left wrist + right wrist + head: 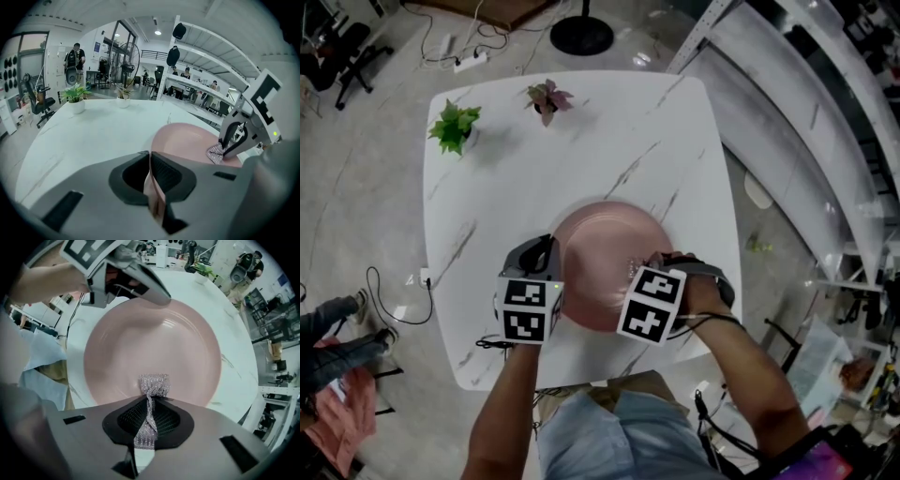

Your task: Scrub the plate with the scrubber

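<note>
Nearest the person, the left hand-held gripper [151,183] pinches the left rim of the pink plate [602,251], its jaws pressed onto it. The right hand-held gripper [149,422] is clamped on a silvery mesh scrubber [153,386], whose free end touches the plate's inner face near its right rim. The plate is over the near half of the white marbled bench [581,141]. At the far edge stand a green plant [455,125] and a reddish plant [547,97].

pink plate [605,262] on white marble table [675,141], near front edge | left gripper [553,247] at plate's left rim | right gripper [653,263] over plate's right side, scrubber [634,268] at its front | green plant [455,127], reddish plant [547,98] at far edge
</note>
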